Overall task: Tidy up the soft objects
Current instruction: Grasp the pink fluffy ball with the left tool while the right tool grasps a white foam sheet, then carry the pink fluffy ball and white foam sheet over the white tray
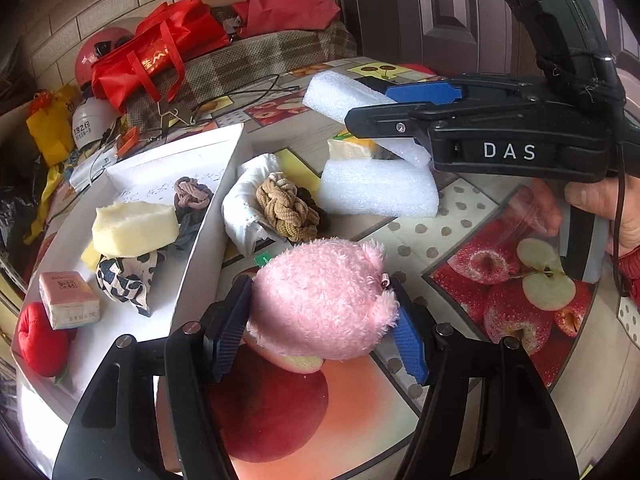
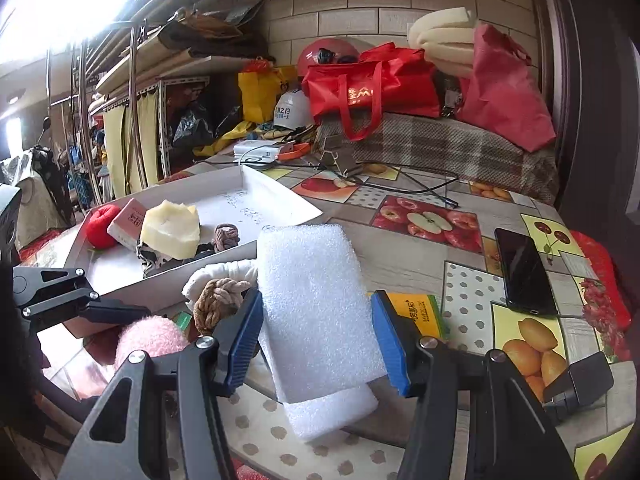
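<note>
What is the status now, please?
Left claw shut on pink plush. Right claw shut on white foam block. White tray path open.

The left wrist camera sits just behind its hand-held gripper (image 1: 320, 316) and looks steeply down along the two fingers onto the surface (image 1: 472, 208), very near the pink plush (image 1: 320, 296). The white tray (image 1: 200, 216) lies to the left of the plush. The right wrist camera rides behind its hand-held gripper (image 2: 316, 340) and looks less steeply, across the surface (image 2: 472, 280) toward the brick wall (image 2: 340, 4). Both views share the tray (image 2: 276, 196), the plush (image 2: 148, 340), the foam block (image 1: 376, 192) (image 2: 312, 292) and the red bag (image 1: 152, 60) (image 2: 360, 88) beyond the tray.
</note>
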`<action>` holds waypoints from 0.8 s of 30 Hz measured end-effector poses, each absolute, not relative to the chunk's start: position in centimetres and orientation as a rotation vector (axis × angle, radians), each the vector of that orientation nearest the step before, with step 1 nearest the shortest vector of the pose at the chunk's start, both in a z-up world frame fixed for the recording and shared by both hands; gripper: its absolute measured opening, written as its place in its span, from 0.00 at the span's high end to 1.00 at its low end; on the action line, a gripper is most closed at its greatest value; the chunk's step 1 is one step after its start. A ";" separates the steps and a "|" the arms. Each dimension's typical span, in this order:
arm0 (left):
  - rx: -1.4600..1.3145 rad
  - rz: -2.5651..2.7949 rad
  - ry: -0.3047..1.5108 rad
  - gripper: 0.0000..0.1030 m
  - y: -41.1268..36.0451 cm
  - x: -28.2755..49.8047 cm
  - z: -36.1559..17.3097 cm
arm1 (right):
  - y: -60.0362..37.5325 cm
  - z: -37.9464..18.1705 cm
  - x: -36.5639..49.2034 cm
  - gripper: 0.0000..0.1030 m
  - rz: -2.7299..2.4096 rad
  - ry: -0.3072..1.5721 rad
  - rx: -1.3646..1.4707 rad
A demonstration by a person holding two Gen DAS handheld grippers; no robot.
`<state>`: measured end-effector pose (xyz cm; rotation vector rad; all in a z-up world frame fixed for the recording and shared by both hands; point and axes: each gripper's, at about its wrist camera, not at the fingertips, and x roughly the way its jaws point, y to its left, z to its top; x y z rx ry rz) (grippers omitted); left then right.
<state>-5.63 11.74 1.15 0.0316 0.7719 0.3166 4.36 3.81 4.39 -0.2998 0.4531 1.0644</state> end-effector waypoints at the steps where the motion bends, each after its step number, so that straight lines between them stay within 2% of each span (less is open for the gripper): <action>1: 0.033 0.322 0.777 0.36 11.7 -5.5 1.1 | 3.7 4.5 4.4 0.46 1.063 0.452 -0.290; 6: 0.026 0.342 0.848 0.30 12.3 -4.3 0.2 | 3.5 4.6 4.7 0.46 1.053 0.451 -0.266; 7: 0.016 0.327 0.841 0.31 12.3 -4.4 0.3 | 3.4 4.6 4.7 0.46 1.049 0.451 -0.261; 9: 0.015 0.313 0.836 0.40 12.2 -4.5 0.3 | 3.1 4.7 4.8 0.46 1.045 0.445 -0.247; 11: 0.019 0.302 0.814 0.43 12.0 -4.7 0.5 | 2.8 4.8 4.8 0.46 1.039 0.436 -0.233; 24: -0.007 0.438 0.419 0.44 12.2 -11.2 4.8 | 0.1 5.6 2.5 0.46 0.932 0.298 -0.155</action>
